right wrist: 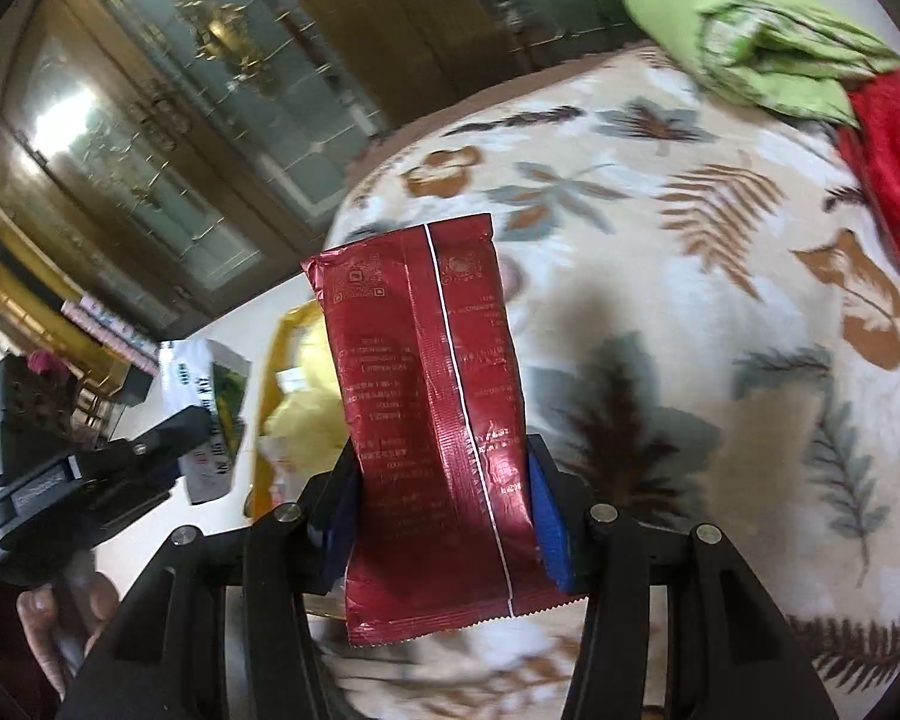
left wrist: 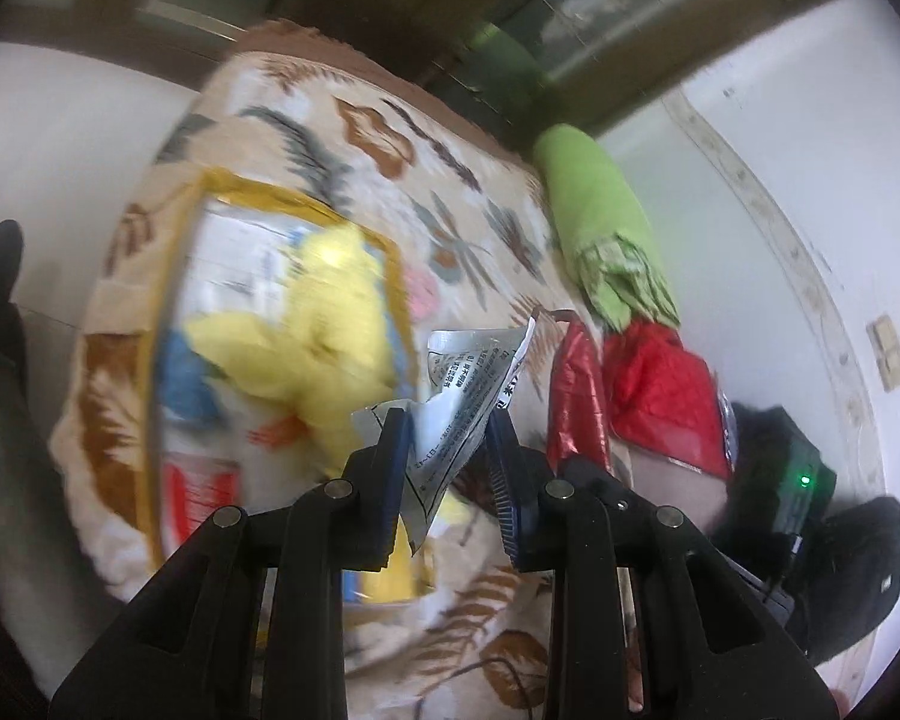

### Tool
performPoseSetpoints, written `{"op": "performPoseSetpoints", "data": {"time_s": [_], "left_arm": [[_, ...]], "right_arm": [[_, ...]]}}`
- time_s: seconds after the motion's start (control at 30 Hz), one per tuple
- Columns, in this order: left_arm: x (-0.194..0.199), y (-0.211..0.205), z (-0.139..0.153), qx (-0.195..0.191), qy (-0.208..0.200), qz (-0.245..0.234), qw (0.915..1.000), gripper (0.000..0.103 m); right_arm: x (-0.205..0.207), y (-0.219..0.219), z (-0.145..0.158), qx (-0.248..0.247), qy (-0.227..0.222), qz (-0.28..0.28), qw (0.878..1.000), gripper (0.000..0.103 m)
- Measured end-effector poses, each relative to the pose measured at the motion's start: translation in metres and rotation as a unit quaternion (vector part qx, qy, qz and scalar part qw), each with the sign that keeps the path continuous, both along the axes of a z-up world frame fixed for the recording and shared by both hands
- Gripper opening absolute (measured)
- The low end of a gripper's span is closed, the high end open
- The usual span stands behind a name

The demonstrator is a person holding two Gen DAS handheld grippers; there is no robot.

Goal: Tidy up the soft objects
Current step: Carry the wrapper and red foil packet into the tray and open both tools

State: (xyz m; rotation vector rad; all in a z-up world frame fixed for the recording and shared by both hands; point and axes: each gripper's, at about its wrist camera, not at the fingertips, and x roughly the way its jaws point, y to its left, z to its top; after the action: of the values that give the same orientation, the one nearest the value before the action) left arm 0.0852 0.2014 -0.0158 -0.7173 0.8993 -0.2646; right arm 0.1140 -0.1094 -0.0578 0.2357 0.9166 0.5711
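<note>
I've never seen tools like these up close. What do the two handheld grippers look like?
Each is a black plastic frame with silver rivets, ending in two fingers faced with ribbed blue pads: the left gripper and the right gripper look alike. The left one's black body carries a small label.

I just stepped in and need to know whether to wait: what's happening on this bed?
A person is sorting soft items with two handheld tools. The left claw is shut on a crinkled silver foil packet with black print. The right claw is shut on a dark red foil snack packet, lifted above the leaf-patterned blanket. A yellow-rimmed clear storage bag already holds a yellow plush toy. A folded green cloth and a crumpled red cloth lie on the blanket.
</note>
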Motion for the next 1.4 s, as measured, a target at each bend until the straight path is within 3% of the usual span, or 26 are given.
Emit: {"op": "performPoseSetpoints", "data": {"time_s": [0.3,0.57,0.93,1.4], "left_arm": [[0.01,0.052,-0.021,0.009,0.018,0.033,0.9992,0.026],[0.036,0.061,-0.039,0.029,0.032,0.031,0.9986,0.026],[0.064,0.059,-0.057,0.065,0.048,0.027,0.9964,0.026],[0.081,0.039,-0.073,0.14,0.057,0.025,0.9883,0.026]], "right_arm": [[0.045,0.067,-0.011,-0.052,0.002,0.026,0.998,0.05],[0.087,0.094,-0.029,-0.102,0.009,0.008,0.995,0.05],[0.088,0.116,-0.037,-0.115,0.016,0.023,0.993,0.05],[0.097,0.118,-0.051,-0.105,0.022,0.027,0.994,0.051]]}}
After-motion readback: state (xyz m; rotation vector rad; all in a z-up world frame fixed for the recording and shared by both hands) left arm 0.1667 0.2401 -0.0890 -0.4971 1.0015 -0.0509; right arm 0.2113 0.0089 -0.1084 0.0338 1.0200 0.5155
